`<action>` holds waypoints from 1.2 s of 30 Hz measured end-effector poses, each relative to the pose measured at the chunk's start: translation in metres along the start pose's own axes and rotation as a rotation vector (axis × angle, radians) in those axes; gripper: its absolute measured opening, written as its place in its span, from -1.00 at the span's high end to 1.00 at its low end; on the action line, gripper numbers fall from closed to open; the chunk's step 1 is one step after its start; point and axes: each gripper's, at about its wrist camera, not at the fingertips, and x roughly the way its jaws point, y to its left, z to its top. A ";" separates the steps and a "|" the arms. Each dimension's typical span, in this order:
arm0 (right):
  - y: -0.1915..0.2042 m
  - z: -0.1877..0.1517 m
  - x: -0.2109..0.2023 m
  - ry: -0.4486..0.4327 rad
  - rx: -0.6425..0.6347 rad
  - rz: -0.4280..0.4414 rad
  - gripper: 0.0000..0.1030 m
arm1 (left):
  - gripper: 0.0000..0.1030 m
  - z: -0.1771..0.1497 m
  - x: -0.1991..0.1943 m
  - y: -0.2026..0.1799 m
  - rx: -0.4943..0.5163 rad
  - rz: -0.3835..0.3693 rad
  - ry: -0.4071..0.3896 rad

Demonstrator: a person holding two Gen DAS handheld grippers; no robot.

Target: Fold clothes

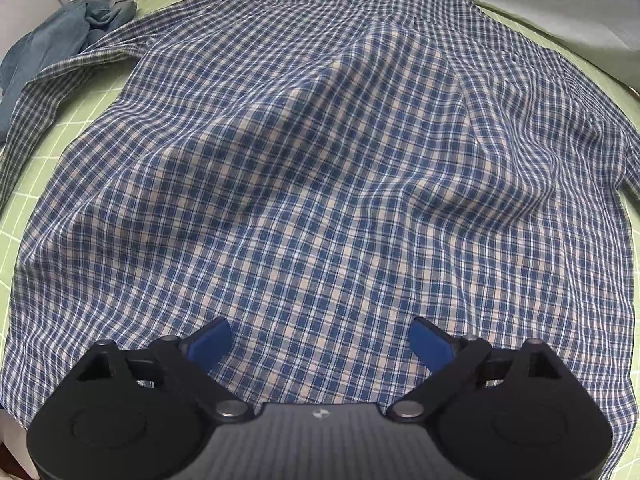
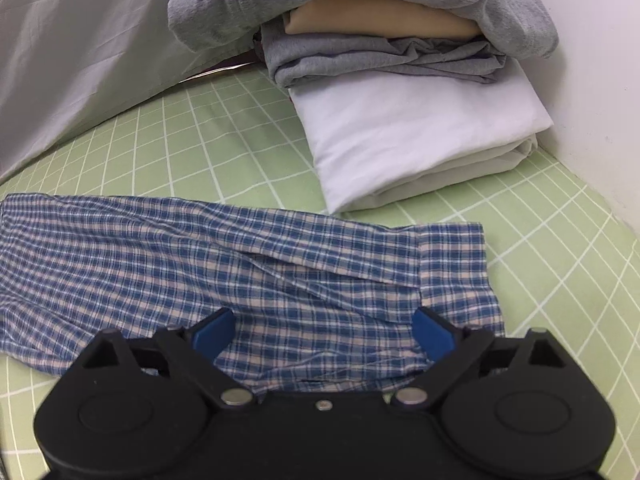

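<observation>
Blue-and-white plaid shirt (image 1: 320, 168) spread back-up across green gridded worktop (image 2: 224, 136), one sleeve (image 2: 248, 264) stretched flat toward stack. Left tongs (image 1: 320, 344) spread wide above shirt's body, gripping nothing. Right tongs (image 2: 322, 334) spread over sleeve, near cuff (image 2: 452, 264). Folded stack (image 2: 400, 92) beyond sleeve at worktop's far edge. Crumpled blue garment (image 1: 64, 40) at far left corner.

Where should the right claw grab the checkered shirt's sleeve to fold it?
Probably the cuff, the flat square end of the sleeve. It lies open on the green mat with bare mat beyond it, so the open right claw could slide in from that side and pinch its edge.
</observation>
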 end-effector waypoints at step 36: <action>0.278 -0.210 -0.193 0.113 -0.007 0.049 -1.00 | -0.51 0.067 0.014 0.451 -0.211 0.062 -0.168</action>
